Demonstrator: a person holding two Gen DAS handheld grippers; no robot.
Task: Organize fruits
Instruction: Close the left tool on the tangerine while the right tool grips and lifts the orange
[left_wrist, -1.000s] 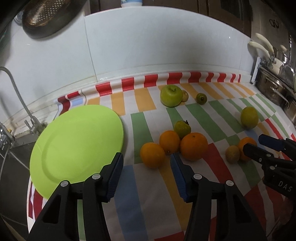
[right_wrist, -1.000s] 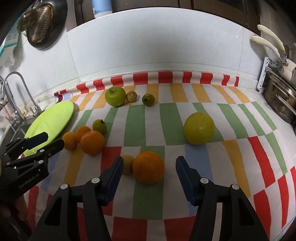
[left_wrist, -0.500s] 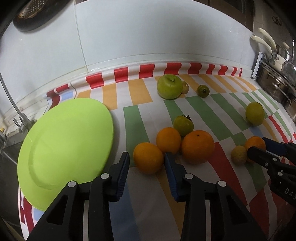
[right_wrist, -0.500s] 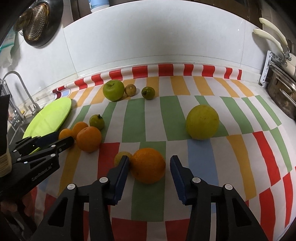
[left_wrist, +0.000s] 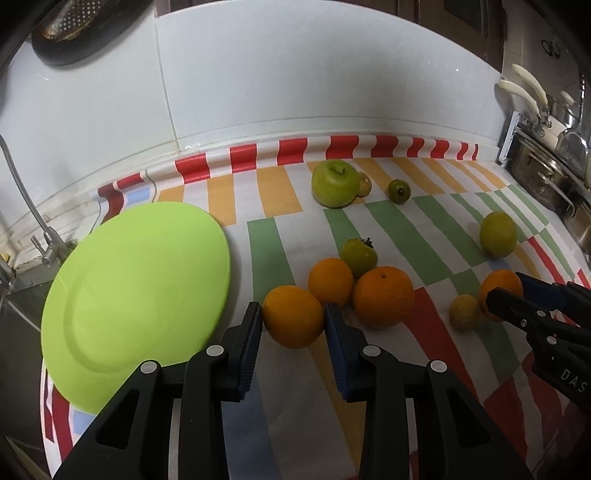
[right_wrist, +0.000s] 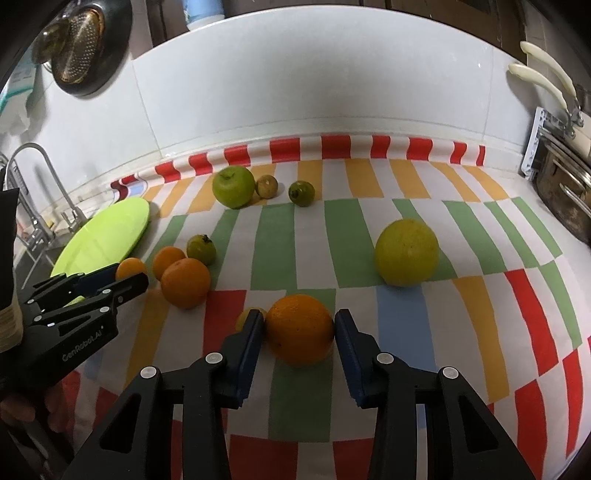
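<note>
- The green plate (left_wrist: 136, 284) lies bare at the left end of the desk, on the striped cloth (left_wrist: 273, 199), beside the sink tap (left_wrist: 40, 240). Judged from this, no fruit has been sorted onto it yet.
- The left tool (left_wrist: 293, 319) points down at the nearest small orange (left_wrist: 293, 315), the leftmost of a cluster. Its jaws are closing, and the blue pads sit against both flanks of the fruit, so it is pinching that orange, which rests on the cloth just right of the plate.
- Just behind it sit a second small orange (left_wrist: 330, 280), a larger orange (left_wrist: 382, 297) and a greenish fruit with a stem (left_wrist: 359, 256), all touching or nearly so.
- Further back, by the wall, stand a green apple (left_wrist: 334, 182), a small brown fruit (right_wrist: 266, 185) and a small dark green fruit (left_wrist: 399, 191).
- The right tool (right_wrist: 300, 330) straddles another orange (right_wrist: 299, 328) near the front edge. Its jaws are closing too; the left pad touches the fruit, while contact at the right pad is too close to call.
- A small yellow fruit (right_wrist: 246, 316) hides just behind that left finger, and a large yellow citrus (right_wrist: 406, 253) sits well apart to the right.
- The step in hand looks like a twin grasp, one orange per tool.
- Next, each grip should firm up before lifting straight up, so neighbouring fruit is not rolled; the plate seems the likely destination.
</note>
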